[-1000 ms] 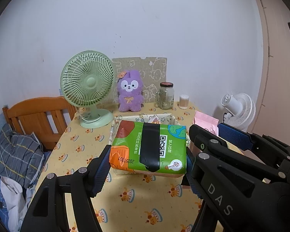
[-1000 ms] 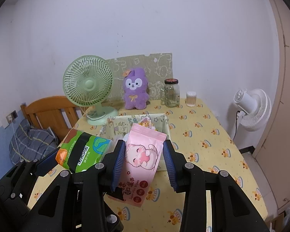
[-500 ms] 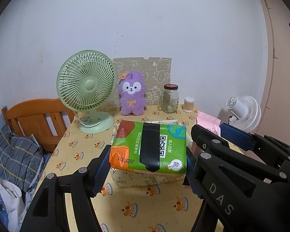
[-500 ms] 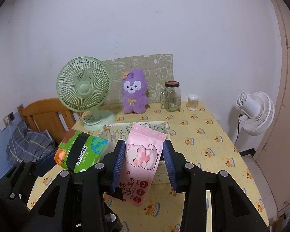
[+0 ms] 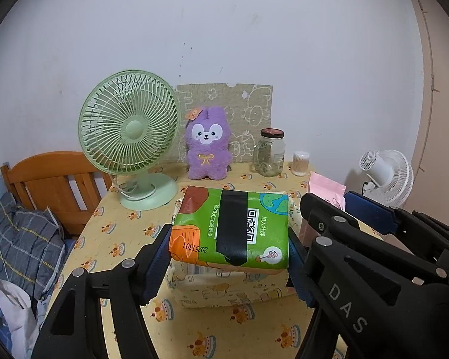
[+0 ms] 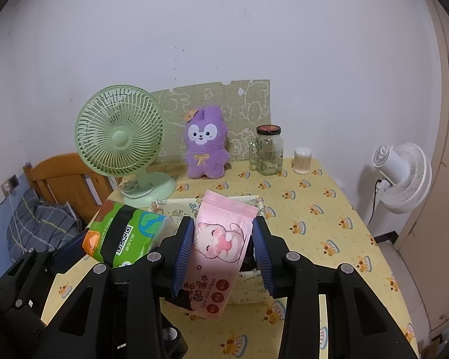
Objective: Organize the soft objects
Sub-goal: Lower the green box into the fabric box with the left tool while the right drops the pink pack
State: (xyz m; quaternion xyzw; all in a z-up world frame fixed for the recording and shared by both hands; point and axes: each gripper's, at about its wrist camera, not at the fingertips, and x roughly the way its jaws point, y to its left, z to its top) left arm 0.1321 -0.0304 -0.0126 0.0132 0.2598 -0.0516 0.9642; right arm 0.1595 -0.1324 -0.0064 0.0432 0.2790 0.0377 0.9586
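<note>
In the left wrist view, the left tongs [image 5: 229,257] fill the bottom of the frame, clamped on either side of a green tissue pack [image 5: 232,230] held flat at centre frame. Directly below and behind the pack sits a pale fabric basket [image 5: 224,287] on the yellow-patterned desk [image 5: 119,239]. At right of the frame the right tongs [image 5: 338,206] appear with their pink packet.

In the right wrist view, the right tongs [image 6: 223,252] at lower centre grip a pink wipes packet [image 6: 218,251] between blue pads [image 6: 184,248], the packet standing upright and slightly tilted. The tissue pack [image 6: 122,233] shows at lower left, with the basket's rim [image 6: 170,205] just behind both.

Farther back, at left of centre, a green desk fan [image 6: 119,143] stands on the desk. Against the wall in mid-frame are a purple plush toy [image 6: 206,146], a glass jar [image 6: 268,149] and a small cotton-swab container [image 6: 302,160]. A wooden chair [image 6: 63,179] is at far left, a white fan [image 6: 401,170] at far right.
</note>
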